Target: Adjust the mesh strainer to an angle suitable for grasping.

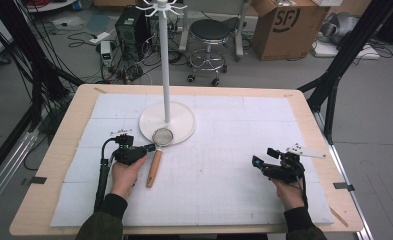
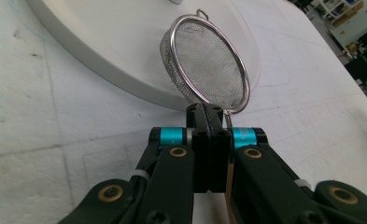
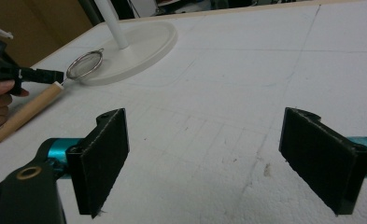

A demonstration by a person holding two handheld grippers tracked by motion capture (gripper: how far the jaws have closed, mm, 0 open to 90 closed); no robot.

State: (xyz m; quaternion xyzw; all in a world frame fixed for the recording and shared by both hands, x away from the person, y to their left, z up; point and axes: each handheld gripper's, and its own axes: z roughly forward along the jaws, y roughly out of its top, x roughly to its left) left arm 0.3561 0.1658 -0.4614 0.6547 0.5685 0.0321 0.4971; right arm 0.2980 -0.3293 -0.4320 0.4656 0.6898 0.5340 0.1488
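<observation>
At the near edge of the table (image 1: 49, 165), the person's left hand (image 1: 124, 177) holds the left gripper (image 1: 153, 147), whose jaws are closed together on the thin metal neck of the mesh strainer (image 1: 163, 136), where the wire meets the wooden handle (image 1: 154, 168). In the left gripper view the two black fingers (image 2: 204, 140) press flat against each other just below the strainer's mesh bowl (image 2: 209, 65). The handle lies on the white foam mat (image 1: 224, 170), pointing back toward the person, while the bowl rests tilted against the rim of the white round base (image 1: 181, 125) of the hanging stand (image 1: 164, 60). Well apart on the right, the right gripper (image 1: 256, 162) hovers over bare mat with its jaws spread wide and nothing between the pads (image 3: 104, 158).
</observation>
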